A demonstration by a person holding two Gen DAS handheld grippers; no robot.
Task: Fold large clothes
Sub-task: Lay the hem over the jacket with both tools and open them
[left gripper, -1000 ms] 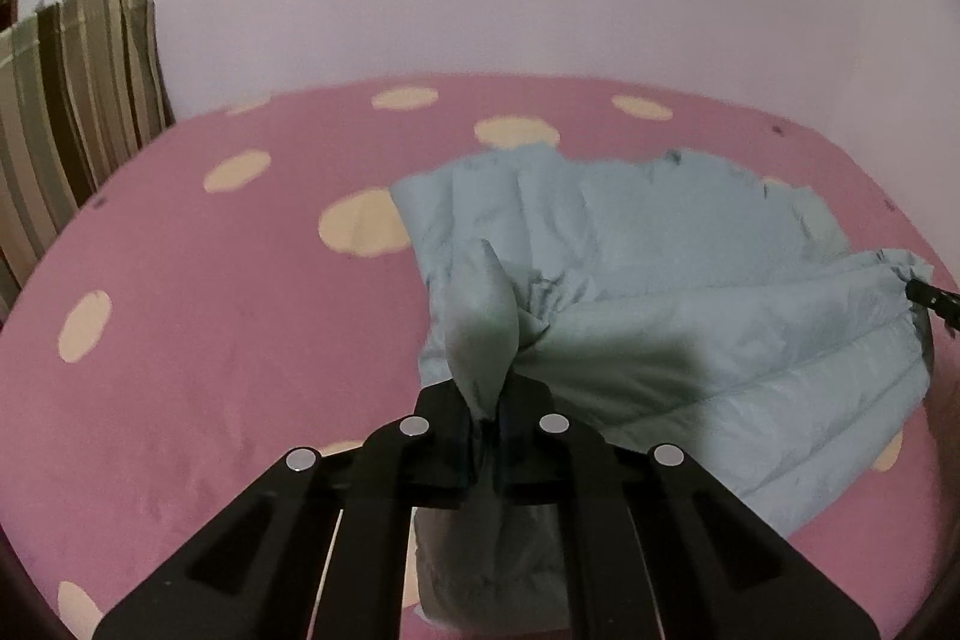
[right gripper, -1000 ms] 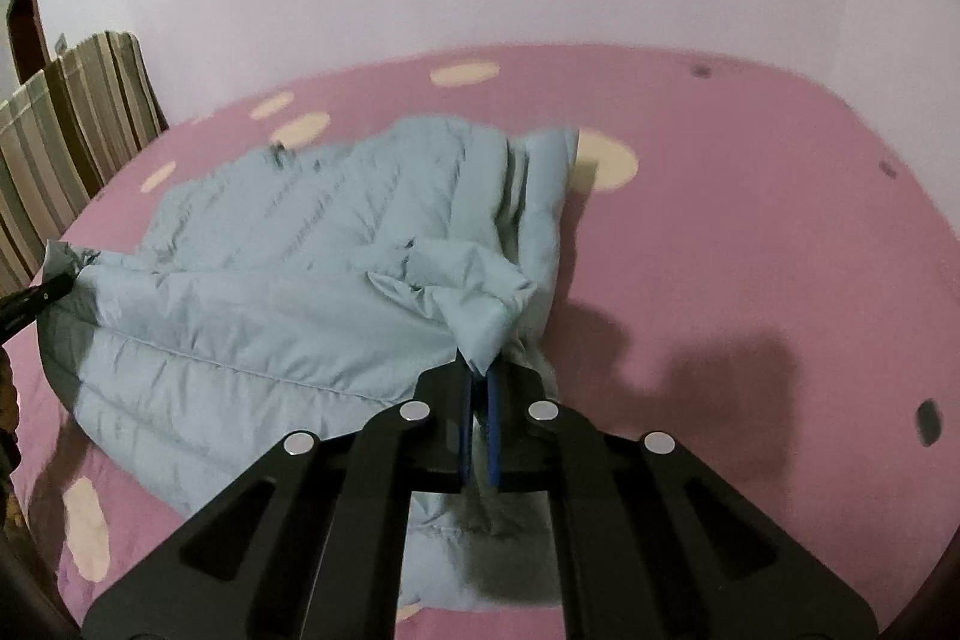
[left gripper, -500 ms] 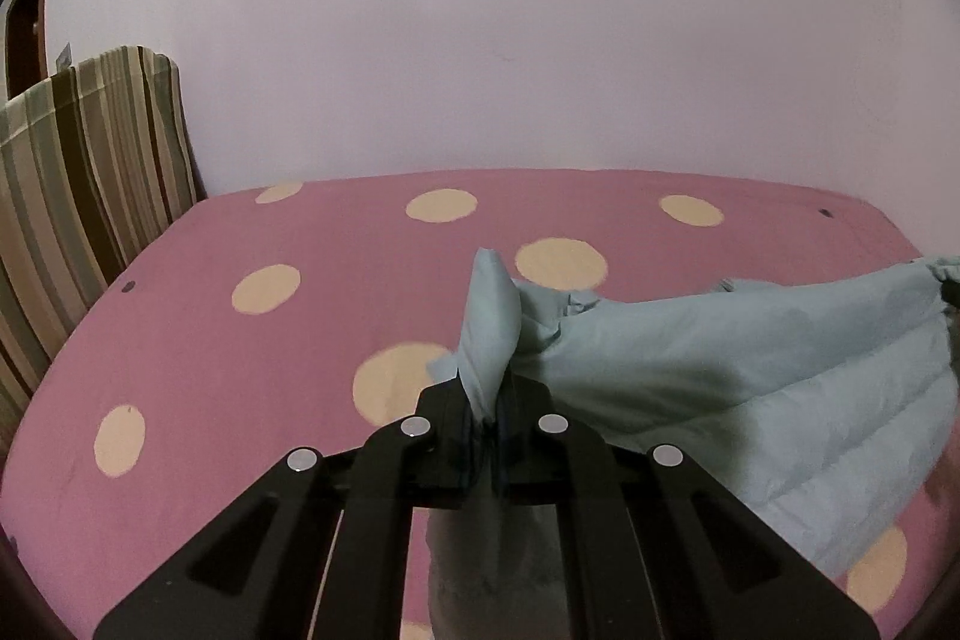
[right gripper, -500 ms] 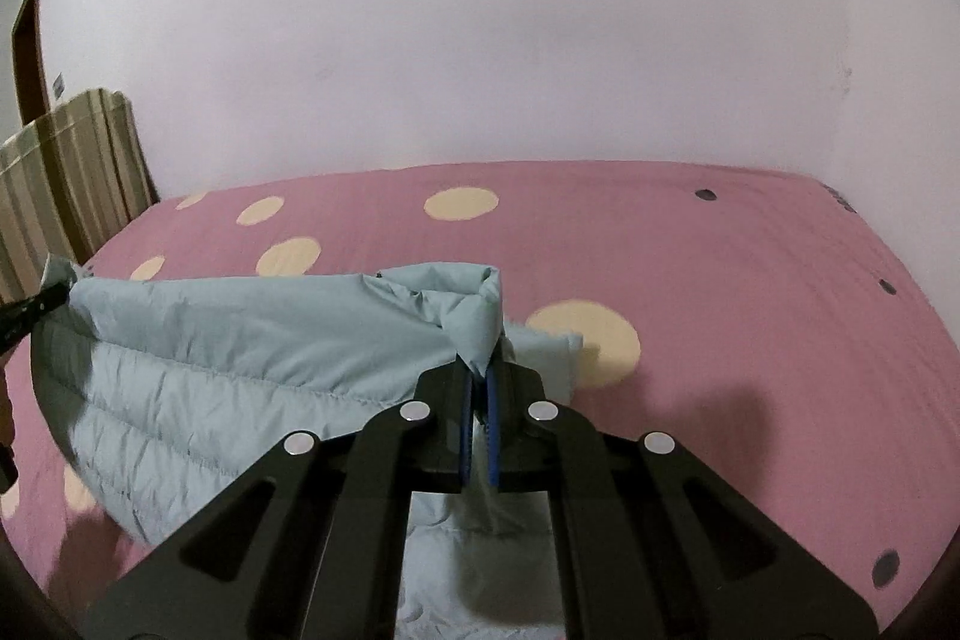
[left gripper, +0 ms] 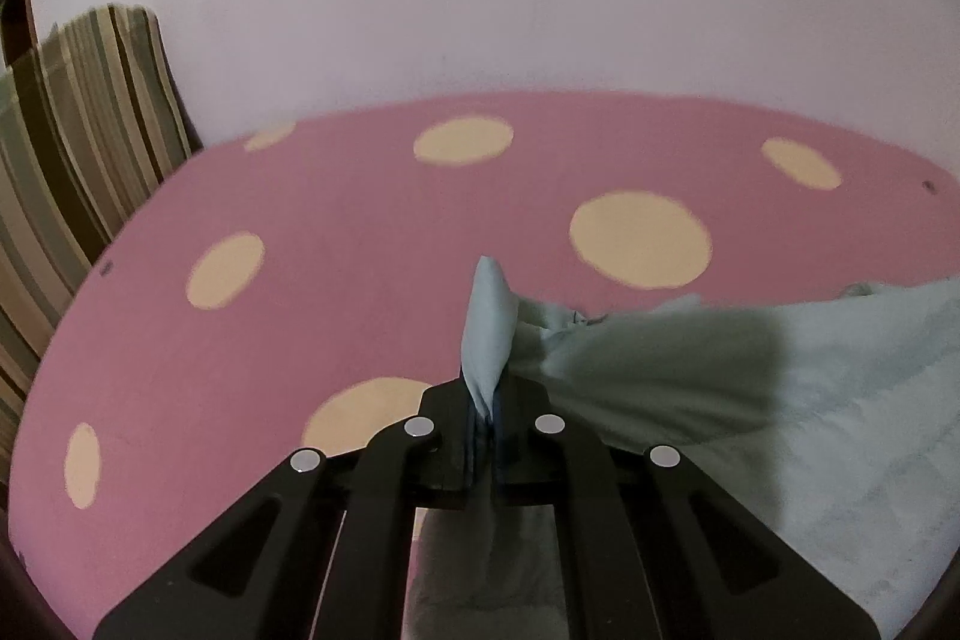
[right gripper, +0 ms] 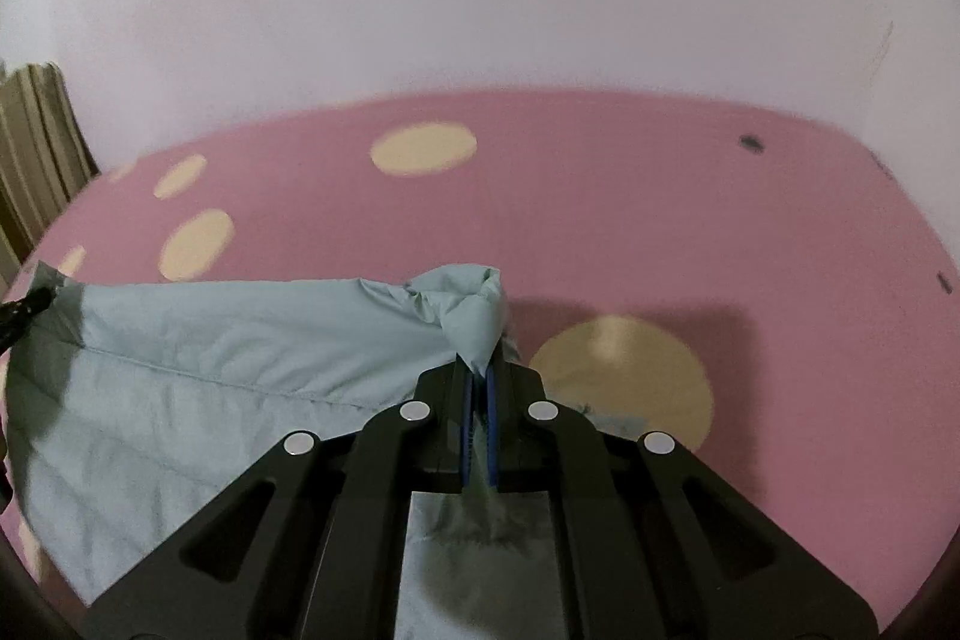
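We saw one jacket [right gripper: 198, 370] stretched above the bed [right gripper: 630, 220], one corner clamped in our left gripper [left gripper: 487, 400], another clamped in our right gripper [right gripper: 478, 388]; one striped cushion [left gripper: 78, 130] stood at the bed's left edge.

We find the jacket [right gripper: 198, 370], pale blue-grey and quilted, stretched taut between two pinched, bunched corners, its upper edge lifted, its body hanging in wrinkled folds over the pink spotted bed [right gripper: 600, 196], one seam running across.

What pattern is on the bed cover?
Pink with cream dots, on the bed cover; clearest in the left wrist view.
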